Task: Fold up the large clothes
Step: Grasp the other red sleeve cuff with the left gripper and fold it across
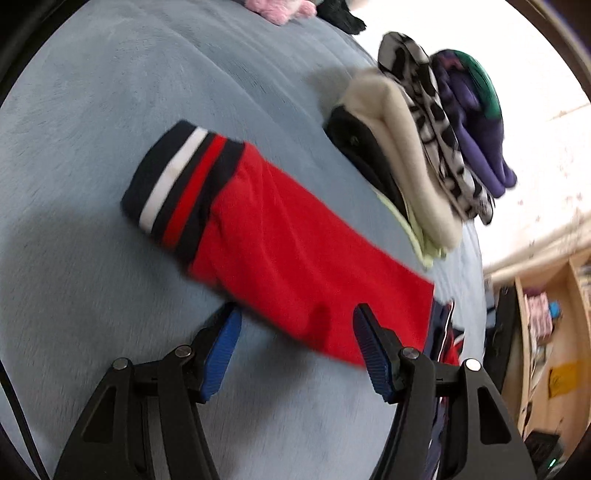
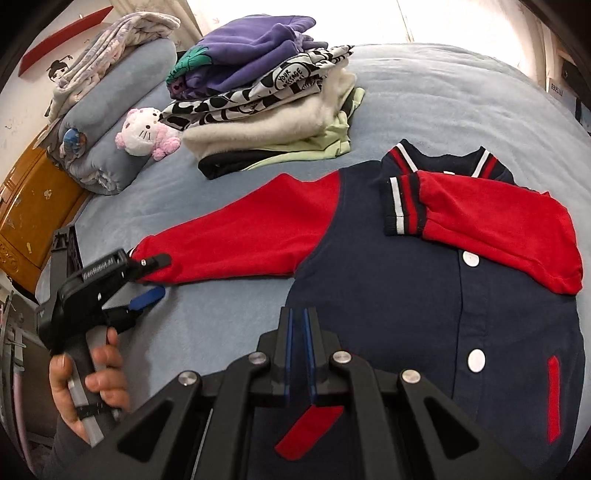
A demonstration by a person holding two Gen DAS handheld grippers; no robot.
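Right gripper (image 2: 300,325) hangs closed and empty over the varsity jacket (image 2: 406,295) lying flat on the bed (image 2: 443,92). One sleeve (image 2: 491,225) is folded across; left gripper (image 2: 155,277), jaws apart, straddles the outstretched sleeve (image 2: 240,236). Body folds remain.

Beyond the fingers a blue-grey bed cover (image 2: 424,92) runs up to a bright window (image 2: 295,7), with an orange wooden cabinet (image 2: 33,206) left of them and wooden shelves (image 1: 546,332) to their right.

Left wrist cam sits close over the red sleeve (image 1: 295,258), looking down toward the folded pile (image 1: 424,147). Right wrist cam looks from farther back; both catch that sleeve and pile.
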